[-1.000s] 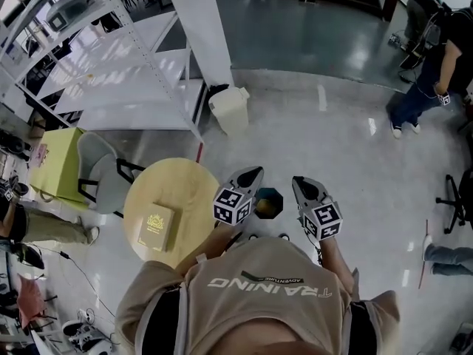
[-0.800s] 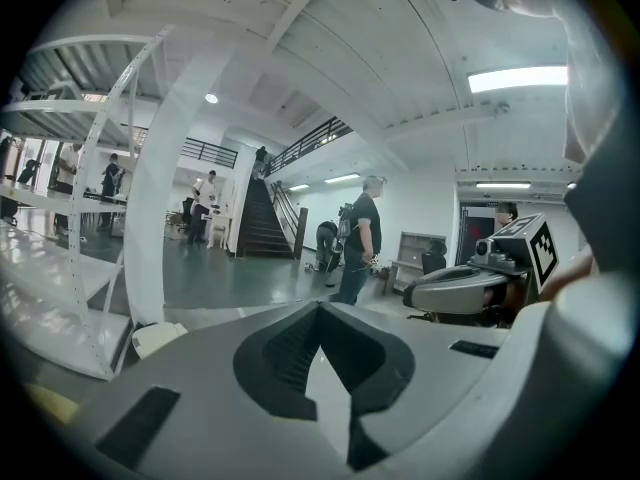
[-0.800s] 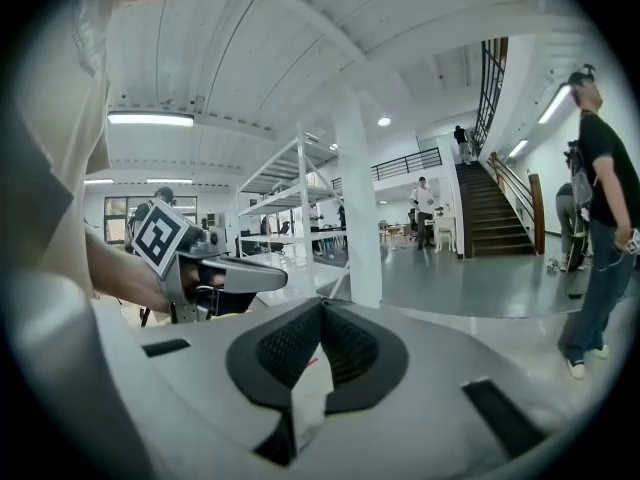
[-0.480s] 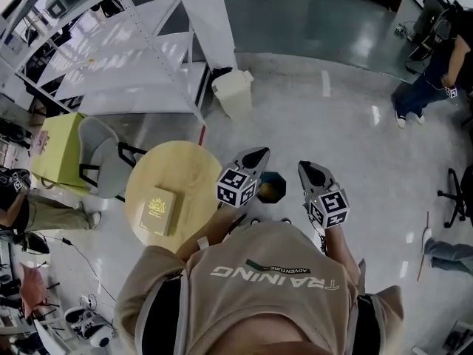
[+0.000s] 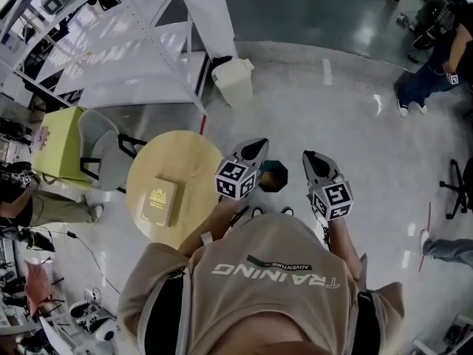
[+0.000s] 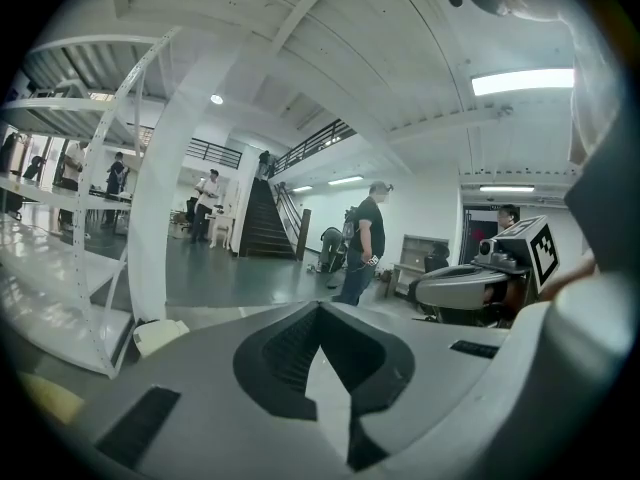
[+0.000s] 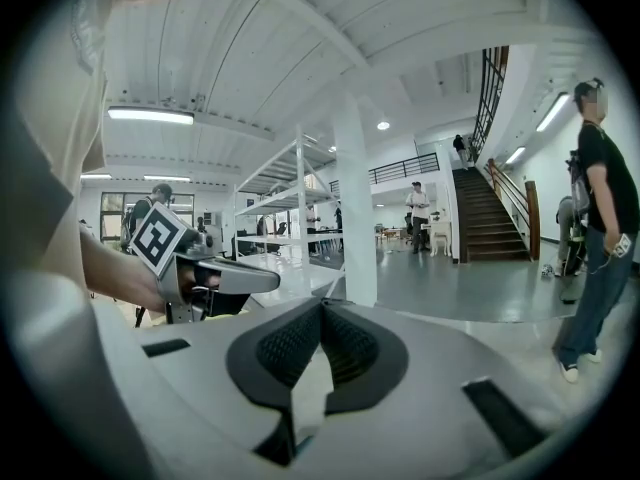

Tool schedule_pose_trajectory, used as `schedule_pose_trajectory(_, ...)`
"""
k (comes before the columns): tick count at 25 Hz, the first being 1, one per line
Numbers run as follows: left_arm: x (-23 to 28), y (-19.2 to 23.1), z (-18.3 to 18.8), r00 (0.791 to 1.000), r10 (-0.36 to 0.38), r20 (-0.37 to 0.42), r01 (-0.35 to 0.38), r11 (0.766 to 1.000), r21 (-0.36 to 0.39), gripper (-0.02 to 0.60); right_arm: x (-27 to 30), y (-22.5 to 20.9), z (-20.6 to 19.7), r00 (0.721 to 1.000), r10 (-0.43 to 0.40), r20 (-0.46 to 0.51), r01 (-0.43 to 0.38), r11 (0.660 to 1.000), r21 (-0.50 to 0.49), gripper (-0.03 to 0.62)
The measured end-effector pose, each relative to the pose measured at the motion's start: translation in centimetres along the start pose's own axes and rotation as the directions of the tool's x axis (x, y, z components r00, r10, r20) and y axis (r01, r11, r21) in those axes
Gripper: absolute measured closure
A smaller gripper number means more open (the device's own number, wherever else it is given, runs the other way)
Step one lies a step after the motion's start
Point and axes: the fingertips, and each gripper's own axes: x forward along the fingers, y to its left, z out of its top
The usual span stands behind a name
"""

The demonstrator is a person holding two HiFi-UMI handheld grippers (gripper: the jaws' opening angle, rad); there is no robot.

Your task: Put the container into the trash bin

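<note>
A flat yellow box (image 5: 158,202) lies on the round wooden table (image 5: 185,161), left of my arms. A white lidded bin (image 5: 234,81) stands on the floor by the white pillar, ahead of me; it also shows low at the left as the white bin (image 6: 160,335). My left gripper (image 5: 259,145) points forward past the table's right edge, jaws shut and empty. My right gripper (image 5: 309,156) is level beside it, also shut and empty. Each gripper shows in the other's view: right gripper (image 6: 470,283), left gripper (image 7: 215,273). A dark teal hexagonal object (image 5: 272,176) sits on the floor between them.
A grey chair (image 5: 103,161) and a yellow-green cabinet (image 5: 55,150) stand left of the table. White shelving (image 5: 111,43) fills the far left. A person (image 5: 429,72) stands at the far right, and an office chair (image 5: 458,191) is near the right edge. Stairs (image 7: 495,218) rise in the distance.
Both grippers keep the same pose, shut and empty. The head view has drifted a little, so the table, bin and grippers sit slightly higher in the picture.
</note>
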Motion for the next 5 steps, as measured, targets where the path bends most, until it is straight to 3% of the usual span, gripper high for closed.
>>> schedule_pose_trajectory(5, 0.23, 0.31, 0.16, 1.000, -0.008, 0.012, 0.007, 1.000, 0.003, 0.569, 0.53, -0.16, -0.45, 1.000, -0.001, -0.008, 0.001, 1.000, 0.005, 0.591)
